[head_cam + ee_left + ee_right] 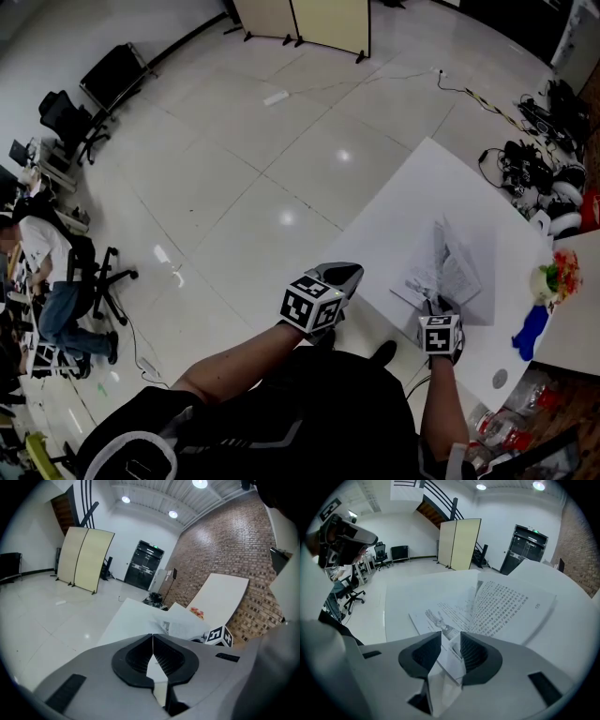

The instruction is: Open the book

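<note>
Pages at the book's (497, 606) near edge sit between the spread jaws of our right tool (451, 648), which pinch nothing; just ahead, some leaves stand half-turned over the white bench (405, 597). We should close lightly on those loose leaves only and lay them flat. Our left tool (153, 641), pressed together and empty, waits off to the left.

Overhead and close views sharing book (448, 267)

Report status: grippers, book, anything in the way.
Left gripper shut, empty. Right gripper open, book edge between jaws. Book lies open, pages fanned. Blue object at table edge, apart from book.
</note>
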`<action>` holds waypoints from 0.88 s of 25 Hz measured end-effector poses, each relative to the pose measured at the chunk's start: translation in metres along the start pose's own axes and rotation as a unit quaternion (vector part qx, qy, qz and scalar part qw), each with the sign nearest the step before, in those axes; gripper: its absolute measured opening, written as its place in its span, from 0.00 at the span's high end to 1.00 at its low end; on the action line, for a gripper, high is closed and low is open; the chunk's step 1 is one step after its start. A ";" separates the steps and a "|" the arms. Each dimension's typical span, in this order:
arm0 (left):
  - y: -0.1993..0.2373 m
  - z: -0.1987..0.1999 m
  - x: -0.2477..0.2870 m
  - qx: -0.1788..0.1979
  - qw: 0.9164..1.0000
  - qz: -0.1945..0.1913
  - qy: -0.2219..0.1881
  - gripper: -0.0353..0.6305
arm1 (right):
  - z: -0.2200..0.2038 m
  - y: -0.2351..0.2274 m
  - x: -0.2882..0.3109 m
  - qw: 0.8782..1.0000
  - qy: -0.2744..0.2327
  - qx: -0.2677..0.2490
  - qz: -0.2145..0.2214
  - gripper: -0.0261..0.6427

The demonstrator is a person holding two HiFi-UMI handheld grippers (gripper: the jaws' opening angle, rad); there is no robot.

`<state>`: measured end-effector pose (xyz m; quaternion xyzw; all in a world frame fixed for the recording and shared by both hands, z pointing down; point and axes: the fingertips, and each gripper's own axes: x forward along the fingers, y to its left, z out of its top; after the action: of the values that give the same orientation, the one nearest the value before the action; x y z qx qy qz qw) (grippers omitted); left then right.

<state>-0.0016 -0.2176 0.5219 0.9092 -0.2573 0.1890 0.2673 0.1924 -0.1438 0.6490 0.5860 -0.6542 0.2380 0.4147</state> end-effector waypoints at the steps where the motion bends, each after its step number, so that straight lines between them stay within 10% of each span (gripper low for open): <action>1: 0.001 0.001 0.000 -0.001 1.000 0.001 -0.001 0.94 | 0.000 -0.001 0.001 1.000 0.001 0.008 0.002 0.83; 22: 0.021 -0.002 -0.034 -0.015 1.000 0.010 -0.022 0.94 | 0.005 0.002 -0.004 0.999 0.009 0.027 -0.038 0.83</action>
<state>-0.0408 -0.2192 0.5153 0.9065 -0.2749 0.1673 0.2732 0.1887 -0.1452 0.6436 0.6193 -0.6208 0.2446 0.4139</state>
